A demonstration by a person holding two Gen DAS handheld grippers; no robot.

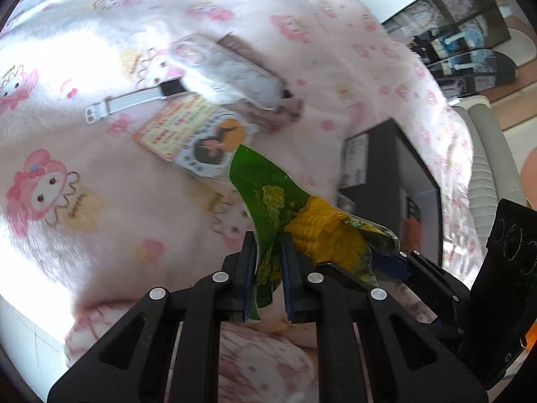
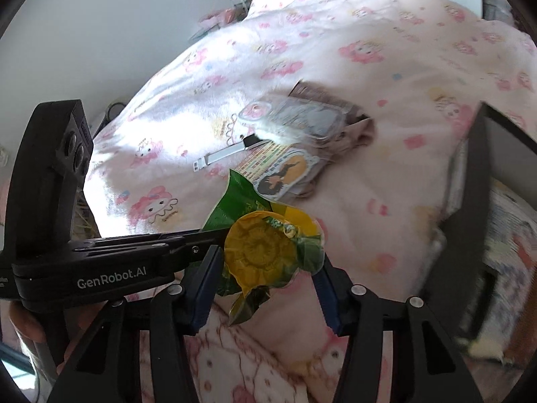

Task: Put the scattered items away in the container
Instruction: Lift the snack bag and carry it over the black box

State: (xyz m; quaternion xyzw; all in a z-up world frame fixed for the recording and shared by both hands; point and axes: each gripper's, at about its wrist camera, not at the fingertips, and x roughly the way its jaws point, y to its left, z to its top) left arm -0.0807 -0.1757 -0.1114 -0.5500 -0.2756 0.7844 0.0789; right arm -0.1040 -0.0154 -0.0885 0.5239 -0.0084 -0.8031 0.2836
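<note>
On the bed point(image 1: 100, 221), a clear case point(image 1: 228, 70) lies over a card point(image 1: 198, 137); a strap point(image 1: 127, 104) lies left of them. The container point(image 1: 399, 181) sits at the bed's right edge.

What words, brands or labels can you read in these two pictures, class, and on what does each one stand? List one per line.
"GenRobot.AI": white letters on the side of the left gripper, as the right wrist view shows it.
Green and yellow snack packet: yellow print, too blurred to read.
Orange card: small coloured print, too small to read.
Round character sticker: no legible text.
Label on the black box: blurred, unreadable.
</note>
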